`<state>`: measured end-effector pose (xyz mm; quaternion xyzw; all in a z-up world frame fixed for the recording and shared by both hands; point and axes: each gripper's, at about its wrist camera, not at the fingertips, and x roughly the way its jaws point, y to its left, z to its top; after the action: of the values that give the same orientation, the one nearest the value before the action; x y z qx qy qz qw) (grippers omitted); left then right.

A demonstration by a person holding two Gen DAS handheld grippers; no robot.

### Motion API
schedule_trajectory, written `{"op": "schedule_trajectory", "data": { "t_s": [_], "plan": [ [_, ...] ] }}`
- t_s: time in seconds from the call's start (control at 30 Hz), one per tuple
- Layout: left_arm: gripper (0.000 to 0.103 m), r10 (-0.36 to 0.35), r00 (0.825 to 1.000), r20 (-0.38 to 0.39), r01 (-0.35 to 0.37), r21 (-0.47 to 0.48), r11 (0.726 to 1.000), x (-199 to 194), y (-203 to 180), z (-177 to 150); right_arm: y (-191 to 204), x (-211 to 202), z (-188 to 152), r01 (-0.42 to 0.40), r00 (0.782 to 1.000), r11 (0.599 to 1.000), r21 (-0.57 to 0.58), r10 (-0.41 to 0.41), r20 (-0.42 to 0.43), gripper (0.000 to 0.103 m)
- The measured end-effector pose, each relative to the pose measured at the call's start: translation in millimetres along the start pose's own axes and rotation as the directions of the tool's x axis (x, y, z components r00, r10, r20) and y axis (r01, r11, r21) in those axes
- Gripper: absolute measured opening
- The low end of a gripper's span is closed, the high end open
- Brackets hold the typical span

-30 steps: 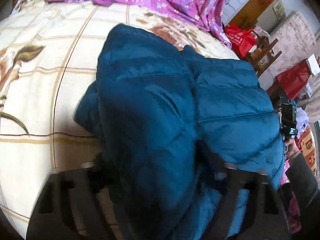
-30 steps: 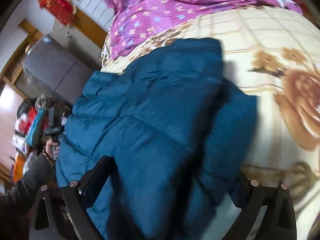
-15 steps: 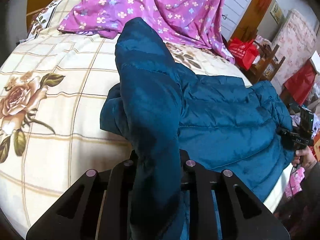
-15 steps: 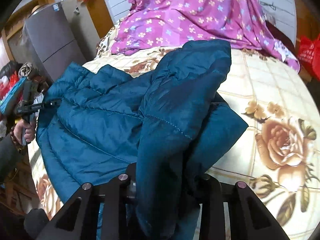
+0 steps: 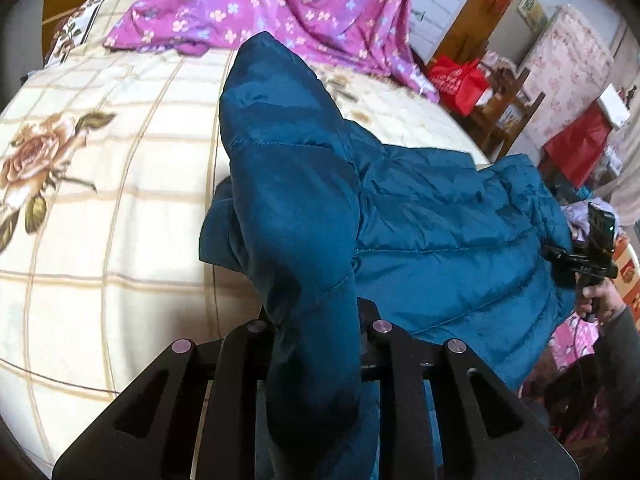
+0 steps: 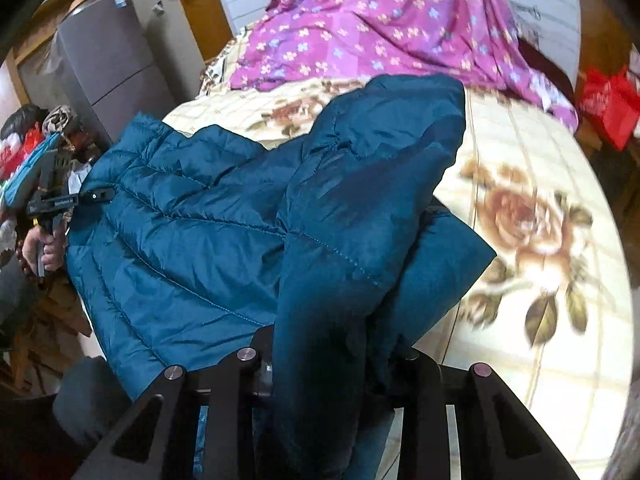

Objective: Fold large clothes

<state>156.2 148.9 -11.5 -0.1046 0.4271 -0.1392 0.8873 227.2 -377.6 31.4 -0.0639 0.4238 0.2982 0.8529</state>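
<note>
A teal quilted puffer jacket (image 5: 440,232) lies on a bed with a cream rose-print blanket (image 5: 112,200). In the left wrist view, my left gripper (image 5: 316,328) pinches a raised fold of the jacket, which stands up between its fingers. The right wrist view shows my right gripper (image 6: 328,356) gripping another raised fold (image 6: 360,200) the same way. Both pairs of jaws are opening slightly, but the fabric is still clamped between them. Each view also catches the other gripper at the jacket's far edge, held by a hand (image 6: 44,248).
A purple flowered sheet (image 5: 280,4) is bunched at the head of the bed. Red bags (image 5: 460,80), a wooden chair and clutter stand beside the bed on one side. A grey cabinet (image 6: 108,64) stands on the other.
Both grippers went from wide open over the jacket to closed on folds of it. They have since lifted and drawn the fabric back, so more of the bed shows.
</note>
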Motion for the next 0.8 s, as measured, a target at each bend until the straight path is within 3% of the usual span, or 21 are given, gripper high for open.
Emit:
{"op": "schedule_trajectory", "data": {
  "t_s": [0.13,0.23,0.37,0.47,0.5,0.57,0.6,0.67,0.77,0.8],
  "plan": [
    [0.036,0.014,0.999,-0.039,-0.018,-0.093,0.996,10.4,16.1,-4.4,-15.5,24.2,-12.7,0.022,0.997,0.989,0.145,-0.011,-0.076,0.054],
    [0.039,0.017,0.999,-0.035,-0.022,-0.127,0.992,-2.4,22.7,-5.5,-19.9,18.7,-17.1,0.050,0.993,0.974,0.222,-0.026,-0.113,0.061],
    [0.039,0.090,0.995,0.043,-0.083,-0.132,0.988,-39.1,25.4,-3.5,-13.2,-16.0,-17.3,0.139,0.986,0.964,0.226,-0.114,-0.120,0.067],
    [0.039,0.142,0.983,0.114,-0.131,-0.104,0.986,-63.4,7.6,1.0,3.0,-44.9,-12.3,0.196,0.980,0.959,0.205,-0.186,-0.069,0.067],
    [0.042,0.145,0.980,0.139,-0.134,-0.082,0.988,-66.3,-3.3,3.8,10.6,-53.5,-9.3,0.203,0.979,0.958,0.201,-0.201,-0.035,0.069],
    [0.064,0.140,0.977,0.159,-0.133,-0.051,0.990,-60.4,-18.9,8.7,31.1,-58.2,-1.8,0.202,0.977,0.962,0.182,-0.210,0.025,0.080],
    [0.071,0.139,0.978,0.153,-0.135,-0.035,0.990,-48.3,-31.8,11.0,39.6,-55.4,1.7,0.208,0.975,0.963,0.171,-0.219,0.047,0.087],
    [0.071,0.163,0.980,0.111,-0.163,-0.002,0.987,-18.2,-44.2,10.7,55.9,-33.2,7.7,0.271,0.957,0.949,0.161,-0.283,0.057,0.092],
    [0.071,0.281,0.959,-0.039,-0.282,-0.033,0.959,37.0,-36.1,2.6,51.2,19.2,2.6,0.306,0.952,0.934,0.186,-0.297,-0.076,0.092],
    [0.071,0.289,0.955,-0.061,-0.293,-0.064,0.954,45.5,-31.5,-3.4,46.1,41.8,-4.8,0.348,0.934,0.917,0.195,-0.322,-0.156,0.092]
  ]
}}
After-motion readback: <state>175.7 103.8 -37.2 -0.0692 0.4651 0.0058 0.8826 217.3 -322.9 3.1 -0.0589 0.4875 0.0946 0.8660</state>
